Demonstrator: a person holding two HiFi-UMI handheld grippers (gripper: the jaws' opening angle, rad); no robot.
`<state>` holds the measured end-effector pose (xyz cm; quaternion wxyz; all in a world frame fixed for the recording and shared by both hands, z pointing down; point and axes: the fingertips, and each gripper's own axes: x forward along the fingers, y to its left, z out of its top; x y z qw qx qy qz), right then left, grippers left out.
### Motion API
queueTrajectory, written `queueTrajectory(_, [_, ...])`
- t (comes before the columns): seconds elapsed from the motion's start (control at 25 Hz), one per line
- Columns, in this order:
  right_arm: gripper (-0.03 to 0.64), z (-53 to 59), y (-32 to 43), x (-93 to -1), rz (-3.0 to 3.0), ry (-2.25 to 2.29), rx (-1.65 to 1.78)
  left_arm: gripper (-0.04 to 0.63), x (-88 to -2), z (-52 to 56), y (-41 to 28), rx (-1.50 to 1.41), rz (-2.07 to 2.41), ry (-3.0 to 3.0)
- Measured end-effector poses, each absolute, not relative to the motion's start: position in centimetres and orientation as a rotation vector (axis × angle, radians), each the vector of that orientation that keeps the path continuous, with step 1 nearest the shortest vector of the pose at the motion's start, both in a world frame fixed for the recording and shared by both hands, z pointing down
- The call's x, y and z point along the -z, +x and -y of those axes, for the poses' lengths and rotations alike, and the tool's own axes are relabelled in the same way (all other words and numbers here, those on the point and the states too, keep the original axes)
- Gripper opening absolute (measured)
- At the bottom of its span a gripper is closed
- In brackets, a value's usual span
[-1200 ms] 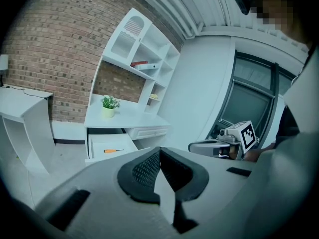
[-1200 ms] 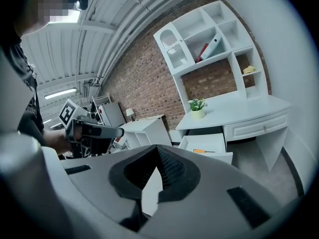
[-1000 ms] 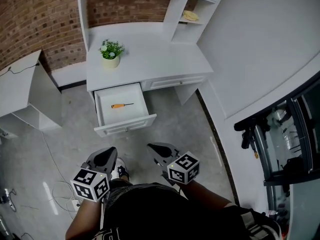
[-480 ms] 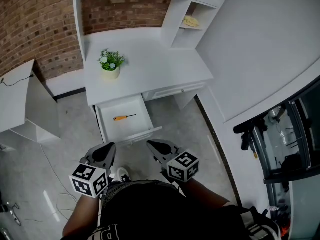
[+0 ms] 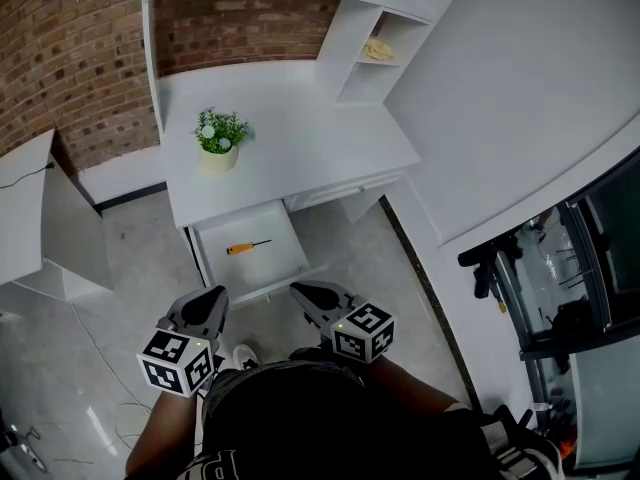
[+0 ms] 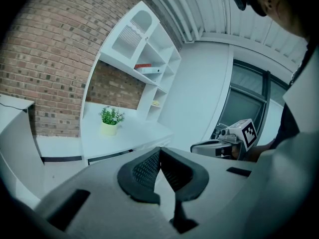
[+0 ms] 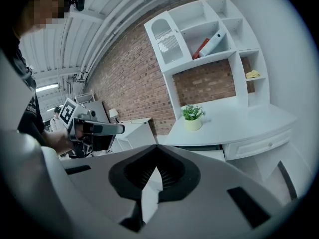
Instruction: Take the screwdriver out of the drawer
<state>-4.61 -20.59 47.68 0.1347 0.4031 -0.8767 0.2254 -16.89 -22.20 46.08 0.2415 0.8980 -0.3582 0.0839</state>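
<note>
An orange-handled screwdriver (image 5: 245, 247) lies inside the open white drawer (image 5: 214, 260) under the desk (image 5: 300, 138) in the head view. My left gripper (image 5: 209, 298) and right gripper (image 5: 301, 291) hover side by side just in front of the drawer's front, above the floor, both pointing towards it. Each is shut with nothing between its pads. In the left gripper view the left gripper (image 6: 159, 151) points at the desk; in the right gripper view the right gripper (image 7: 158, 151) does too. The screwdriver is hidden in both gripper views.
A small potted plant (image 5: 217, 138) stands on the desk top, with a shelf unit (image 5: 378, 48) behind it. A low white cabinet (image 5: 45, 218) sits to the left, a black rack (image 5: 540, 288) to the right. A second, shut drawer (image 7: 259, 144) is beside the open one.
The person has stepped closer to the desk, so the open drawer now lies just ahead of both gripper tips. Both grippers stay shut and empty.
</note>
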Motion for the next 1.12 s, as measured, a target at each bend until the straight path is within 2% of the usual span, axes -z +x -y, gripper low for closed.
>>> queueTrajectory(0.44, [0.004, 21.5, -5.3, -48.5, 2.509, 1.157, -0.657, 0.017, -47.8, 23.4, -18.0, -0.281, 0.985, 2.459])
queueTrajectory(1.12, [0.003, 27.5, -2.2, -49.4, 2.558, 1.085, -0.684, 0.018, -49.2, 28.2, -13.8, -0.421, 1.024, 2.486])
